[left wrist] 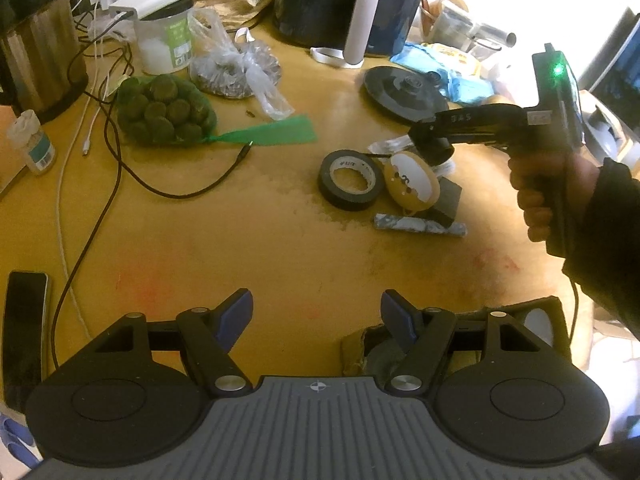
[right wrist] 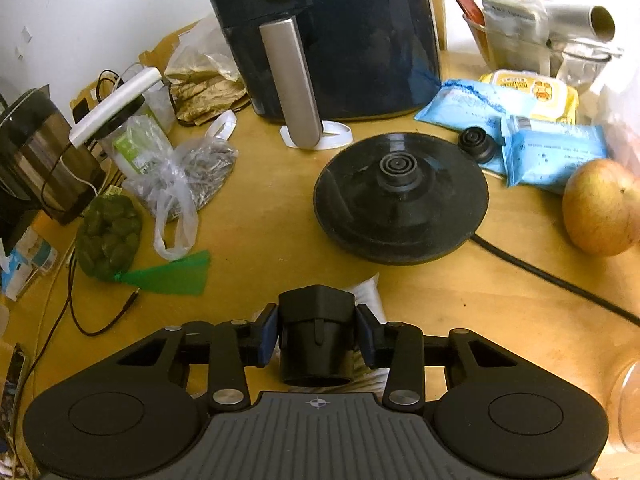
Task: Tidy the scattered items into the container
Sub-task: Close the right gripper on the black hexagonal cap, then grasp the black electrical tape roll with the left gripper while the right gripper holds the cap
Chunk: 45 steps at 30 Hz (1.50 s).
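The middle of the wooden table [left wrist: 248, 240] is bare, so a hand could pass there. On the left, a black cable [left wrist: 120, 168] and a green net bag [left wrist: 164, 114] get in the way. At the back stand the big dark cooker [right wrist: 332, 36] and a round black base [right wrist: 400, 196]. An apple [right wrist: 600, 212] blocks the right.

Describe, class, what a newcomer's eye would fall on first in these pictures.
The right hand-held gripper clamps a black plastic cylinder just above the wooden table. Behind it, a big dark air fryer stands at the back, with a round black kettle base before it.
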Each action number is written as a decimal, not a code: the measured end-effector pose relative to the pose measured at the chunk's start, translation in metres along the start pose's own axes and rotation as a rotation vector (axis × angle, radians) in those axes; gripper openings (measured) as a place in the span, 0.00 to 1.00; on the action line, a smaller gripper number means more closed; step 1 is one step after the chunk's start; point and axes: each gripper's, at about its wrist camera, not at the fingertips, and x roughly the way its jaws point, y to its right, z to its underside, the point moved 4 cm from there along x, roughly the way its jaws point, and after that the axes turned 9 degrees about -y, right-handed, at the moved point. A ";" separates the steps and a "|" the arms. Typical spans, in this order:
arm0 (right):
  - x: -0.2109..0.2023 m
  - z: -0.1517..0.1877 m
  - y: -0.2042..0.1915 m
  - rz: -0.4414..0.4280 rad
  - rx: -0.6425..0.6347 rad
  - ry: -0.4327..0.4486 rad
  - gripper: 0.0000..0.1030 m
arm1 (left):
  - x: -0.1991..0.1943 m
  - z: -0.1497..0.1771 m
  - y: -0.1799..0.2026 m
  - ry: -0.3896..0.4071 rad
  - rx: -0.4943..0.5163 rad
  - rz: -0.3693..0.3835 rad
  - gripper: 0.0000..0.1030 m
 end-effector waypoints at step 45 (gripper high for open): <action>-0.136 0.094 0.061 -0.036 0.139 0.088 0.42 | 0.049 -0.067 0.031 0.062 0.238 -0.028 0.68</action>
